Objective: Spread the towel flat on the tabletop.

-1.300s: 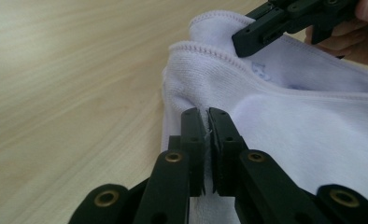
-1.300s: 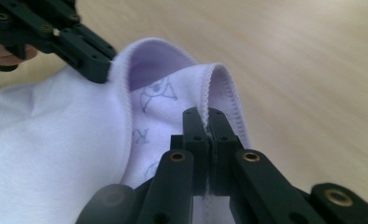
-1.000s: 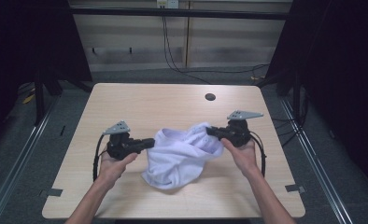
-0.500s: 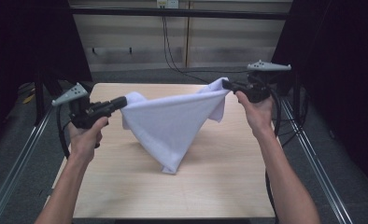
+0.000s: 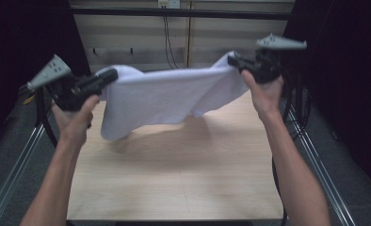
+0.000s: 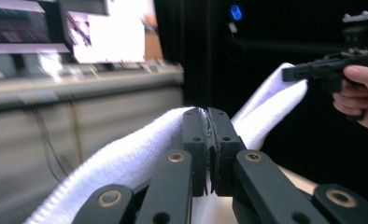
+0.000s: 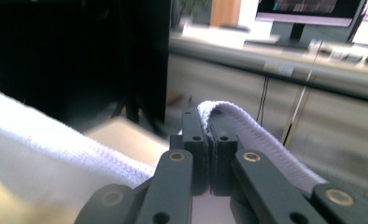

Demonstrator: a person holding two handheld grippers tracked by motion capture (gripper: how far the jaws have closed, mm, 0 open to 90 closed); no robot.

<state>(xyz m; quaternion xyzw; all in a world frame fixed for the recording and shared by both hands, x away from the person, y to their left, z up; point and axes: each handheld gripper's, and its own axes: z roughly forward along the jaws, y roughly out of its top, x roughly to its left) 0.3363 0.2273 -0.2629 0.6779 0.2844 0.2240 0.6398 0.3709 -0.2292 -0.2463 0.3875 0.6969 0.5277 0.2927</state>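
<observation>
High view: left tool (image 5: 109, 75) at nine o'clock and right tool (image 5: 234, 61) at three pinch the soft, light white terry towel (image 5: 169, 96) by its top corners.

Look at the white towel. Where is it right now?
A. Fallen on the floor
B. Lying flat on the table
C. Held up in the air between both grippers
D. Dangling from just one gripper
C: the white towel hangs stretched above the table, its ends pinched by the left gripper and the right gripper.
</observation>
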